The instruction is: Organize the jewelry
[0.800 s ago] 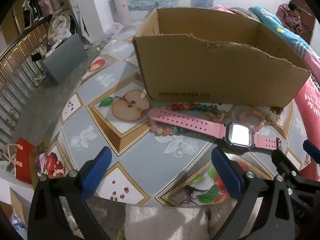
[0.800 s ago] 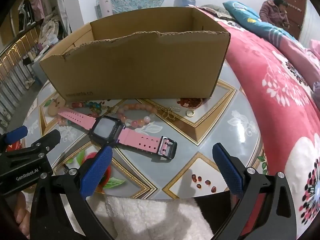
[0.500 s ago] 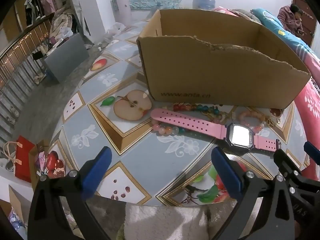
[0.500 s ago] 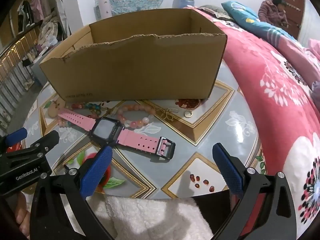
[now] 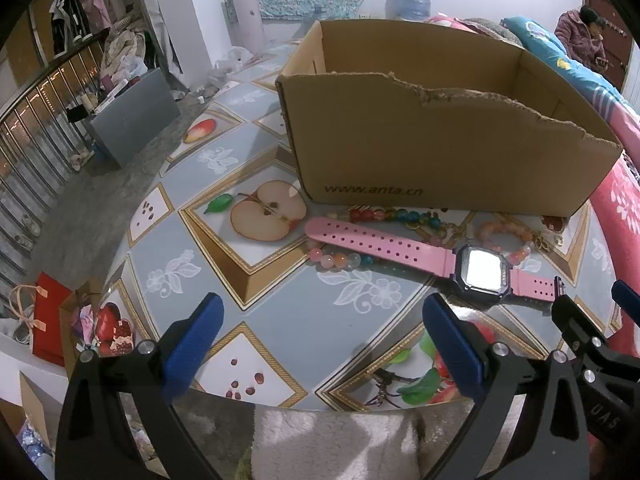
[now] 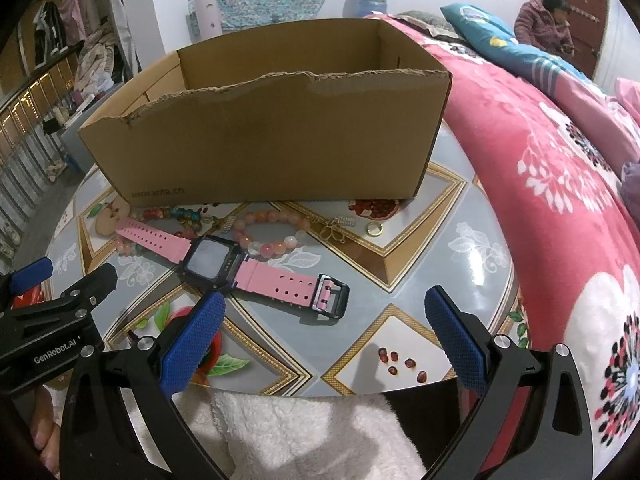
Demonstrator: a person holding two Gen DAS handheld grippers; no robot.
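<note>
Two claws are hovering over the desk [image 5: 280, 320], both spread wide apart and gripping nothing: the left claw [image 5: 320, 344] and the right claw [image 6: 324, 340]. One pink watch [image 6: 248, 268] is lying flat just ahead of the right claw, its buckle end between that claw's fingers. Three bead bracelets are resting beyond the watch: one multicoloured [image 5: 396, 216], two peach [image 6: 272, 232] [image 5: 340, 260]. One gold ring [image 6: 375, 229] is sitting farther ahead. One open cardboard box [image 6: 280, 140] is standing behind everything.

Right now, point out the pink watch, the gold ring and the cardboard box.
pink watch [image 6: 210, 258], right wrist view, on its dark screen.
gold ring [image 6: 375, 229], right wrist view, on its band.
cardboard box [image 6: 280, 140], right wrist view, on its front wall.
</note>
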